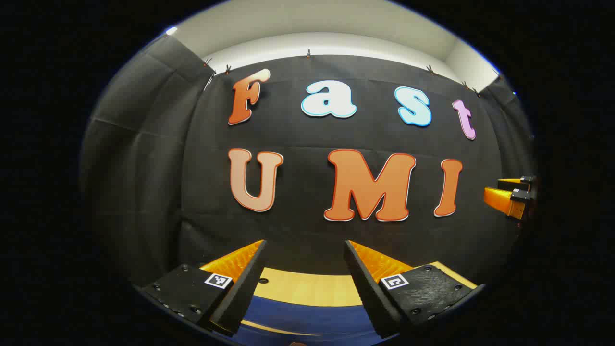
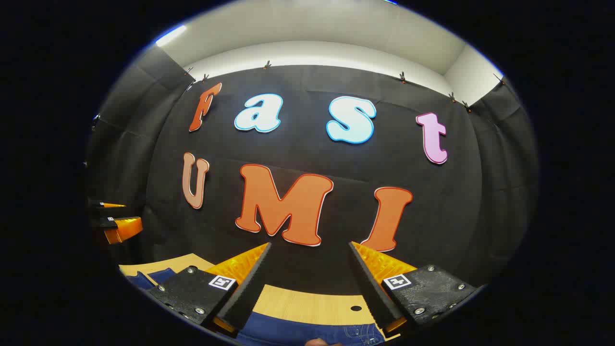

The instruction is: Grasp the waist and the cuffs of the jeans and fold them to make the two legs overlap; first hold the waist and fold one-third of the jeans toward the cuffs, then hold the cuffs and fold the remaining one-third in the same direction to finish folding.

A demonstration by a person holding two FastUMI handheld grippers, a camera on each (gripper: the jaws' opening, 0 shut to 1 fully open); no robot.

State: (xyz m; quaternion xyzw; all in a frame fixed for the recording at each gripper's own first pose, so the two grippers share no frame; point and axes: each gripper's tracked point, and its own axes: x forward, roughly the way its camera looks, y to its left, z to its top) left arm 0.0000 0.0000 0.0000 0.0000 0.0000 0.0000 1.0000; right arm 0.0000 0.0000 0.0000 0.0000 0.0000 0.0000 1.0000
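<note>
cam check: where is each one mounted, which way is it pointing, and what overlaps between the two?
Left gripper view: rides on the left gripper, looks level at the booth's cloth wall; its own two fingers are spread apart, with the table and jeans low between them.
Right gripper view: rides on the right gripper, faces the same wall; fingers are spread apart over the jeans.
Shared: wall, table, jeans. Each view catches the other gripper at its edge.
</note>
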